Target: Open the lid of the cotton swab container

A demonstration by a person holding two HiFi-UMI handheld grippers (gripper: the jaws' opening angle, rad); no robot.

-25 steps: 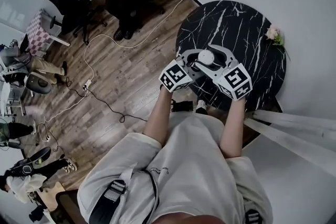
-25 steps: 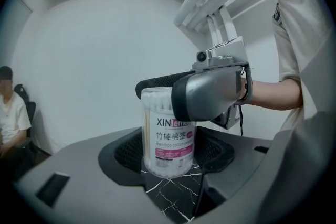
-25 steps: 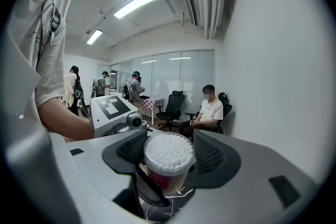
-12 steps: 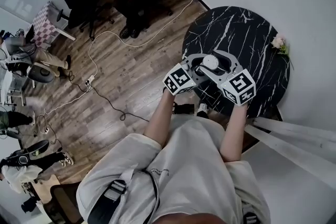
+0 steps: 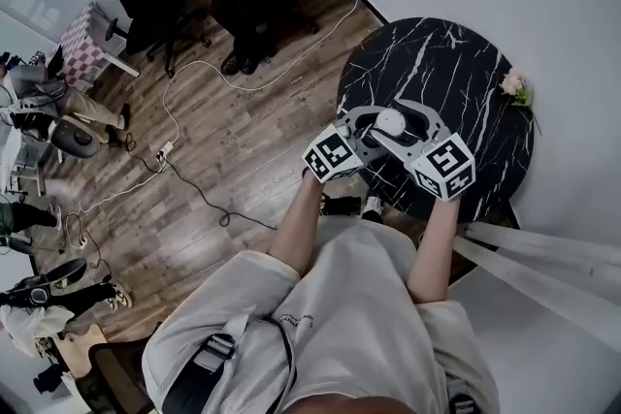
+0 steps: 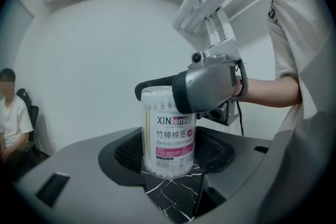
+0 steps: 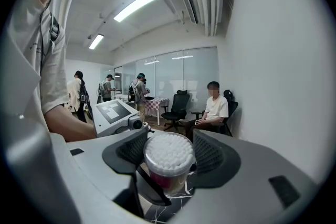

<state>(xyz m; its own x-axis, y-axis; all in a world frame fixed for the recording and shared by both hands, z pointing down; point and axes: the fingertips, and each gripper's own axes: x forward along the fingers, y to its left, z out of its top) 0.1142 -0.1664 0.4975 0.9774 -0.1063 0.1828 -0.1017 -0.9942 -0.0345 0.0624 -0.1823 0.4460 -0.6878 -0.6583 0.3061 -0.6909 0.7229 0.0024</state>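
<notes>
While both hands hold station, little differs from a second ago. The cotton swab container [image 5: 389, 121] stands upright as before, with the black marbled counter [image 5: 456, 63] beneath it and that counter's near rim just on the person's side of it. Only the head view's framing has drifted.

Left tool [image 6: 169, 155]: jaws wide, pads against both sides of the container's lower body, clamped on it.

Right tool [image 7: 170, 162]: comes in from the container's opposite side, higher up. Its jaws are set round the lid [image 7: 169, 149], and the pads appear to press its rim.

Lid seated; swab tips show through its clear top.

Judgement: brace and lid grip are both set, but opening has not begun. Next move is likely a pull or twist by the right tool against a steady left. Risk: the container tips if the lower grip slips.
</notes>
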